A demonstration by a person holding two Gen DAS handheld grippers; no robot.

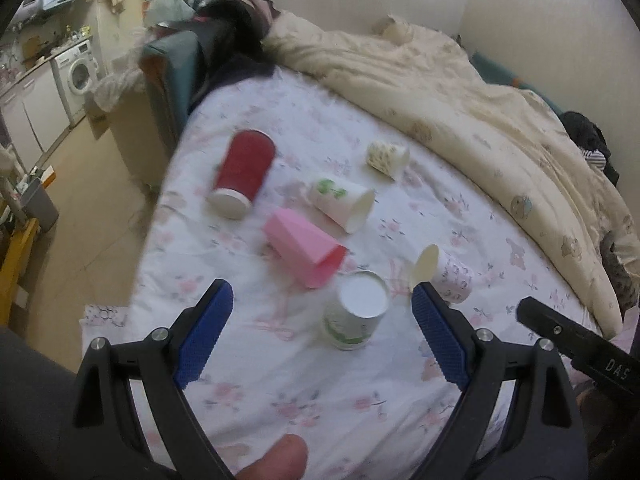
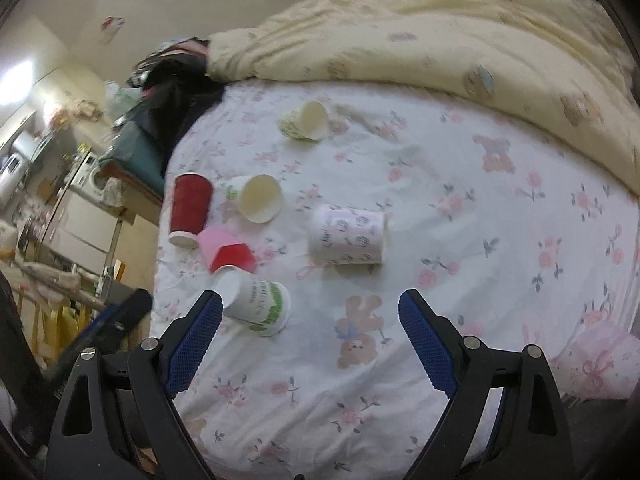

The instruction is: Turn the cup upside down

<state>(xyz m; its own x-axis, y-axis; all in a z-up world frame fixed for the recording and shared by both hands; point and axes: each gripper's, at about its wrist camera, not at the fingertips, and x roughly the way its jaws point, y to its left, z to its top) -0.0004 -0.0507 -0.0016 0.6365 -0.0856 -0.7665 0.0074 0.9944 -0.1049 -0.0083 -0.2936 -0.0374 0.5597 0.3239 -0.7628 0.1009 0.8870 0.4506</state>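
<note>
Several paper cups lie on a floral bed sheet (image 1: pixel 304 400). A white cup with green print (image 1: pixel 354 312) stands upside down, base up, just ahead of my open left gripper (image 1: pixel 322 300); it shows in the right wrist view (image 2: pixel 256 300) too. A pink cup (image 1: pixel 304 246), a red cup (image 1: pixel 244 172), a green-leaf cup (image 1: pixel 342 202), a patterned cup (image 1: pixel 388 158) and a pink-print cup (image 1: pixel 444 272) lie on their sides. My right gripper (image 2: pixel 310 312) is open and empty, behind the pink-print cup (image 2: pixel 348 236).
A cream duvet (image 1: pixel 460 96) is bunched along the far side of the bed. The bed's left edge drops to the floor, with a teal chair (image 1: pixel 172 68) and dark clothes beyond. The right gripper's black body (image 1: pixel 576 344) shows at the left wrist view's right.
</note>
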